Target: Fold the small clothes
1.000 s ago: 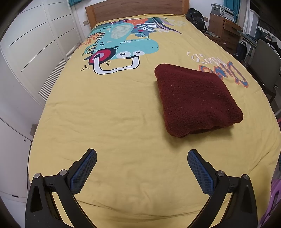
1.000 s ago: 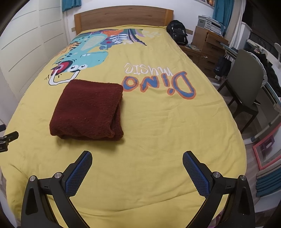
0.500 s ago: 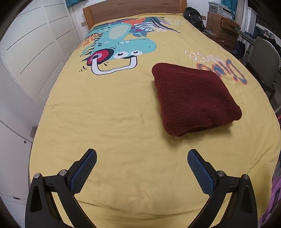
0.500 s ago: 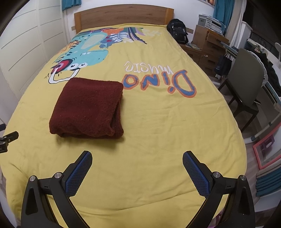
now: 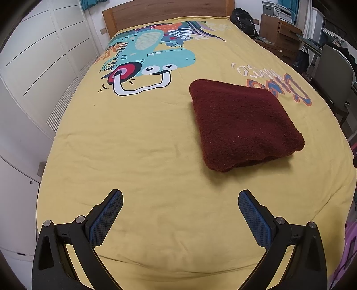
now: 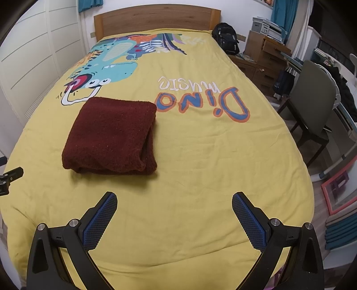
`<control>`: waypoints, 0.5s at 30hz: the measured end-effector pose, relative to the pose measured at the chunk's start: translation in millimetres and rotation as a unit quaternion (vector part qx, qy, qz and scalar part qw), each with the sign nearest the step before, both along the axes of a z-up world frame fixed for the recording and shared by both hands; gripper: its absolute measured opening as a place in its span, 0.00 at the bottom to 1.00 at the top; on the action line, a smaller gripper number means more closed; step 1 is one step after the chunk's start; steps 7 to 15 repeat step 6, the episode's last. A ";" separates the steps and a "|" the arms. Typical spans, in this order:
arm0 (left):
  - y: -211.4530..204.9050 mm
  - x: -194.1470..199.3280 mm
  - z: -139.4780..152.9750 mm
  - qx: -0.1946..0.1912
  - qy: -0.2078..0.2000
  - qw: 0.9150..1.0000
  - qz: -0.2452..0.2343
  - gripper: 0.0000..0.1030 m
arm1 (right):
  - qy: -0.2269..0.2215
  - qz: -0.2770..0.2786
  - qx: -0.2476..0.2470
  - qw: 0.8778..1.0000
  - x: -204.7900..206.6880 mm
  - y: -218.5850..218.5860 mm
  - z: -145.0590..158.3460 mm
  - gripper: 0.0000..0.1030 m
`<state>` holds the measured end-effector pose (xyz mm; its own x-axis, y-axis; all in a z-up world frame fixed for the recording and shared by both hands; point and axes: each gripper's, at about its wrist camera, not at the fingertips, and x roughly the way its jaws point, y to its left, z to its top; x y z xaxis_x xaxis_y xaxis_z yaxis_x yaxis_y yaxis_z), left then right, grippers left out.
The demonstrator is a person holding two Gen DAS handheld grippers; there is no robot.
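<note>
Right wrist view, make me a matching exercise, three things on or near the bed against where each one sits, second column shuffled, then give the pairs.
Things:
1. folded dark red garment
2. black backpack
3. grey chair

Places:
A. beside the wooden headboard, off the bed's far right corner
B. on the floor right of the bed
C. on the yellow bedspread, near the dinosaur print

Pairs: 1-C, 2-A, 3-B

Both wrist cameras are looking down the bed toward the headboard, sharing the folded garment.
</note>
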<state>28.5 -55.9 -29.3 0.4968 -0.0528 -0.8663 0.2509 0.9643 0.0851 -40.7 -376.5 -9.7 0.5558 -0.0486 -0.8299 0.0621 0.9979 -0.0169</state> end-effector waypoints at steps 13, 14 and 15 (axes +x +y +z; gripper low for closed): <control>-2.3 -0.5 -0.2 0.000 0.001 1.000 -0.001 0.99 | 0.001 0.000 0.000 1.000 -0.1 -0.1 -0.9 1.00; -2.3 -0.5 -0.2 0.000 0.001 1.000 -0.001 0.99 | 0.001 0.000 0.000 1.000 -0.1 -0.1 -0.9 1.00; -2.3 -0.5 -0.2 0.000 0.001 1.000 -0.001 0.99 | 0.001 0.000 0.000 1.000 -0.1 -0.1 -0.9 1.00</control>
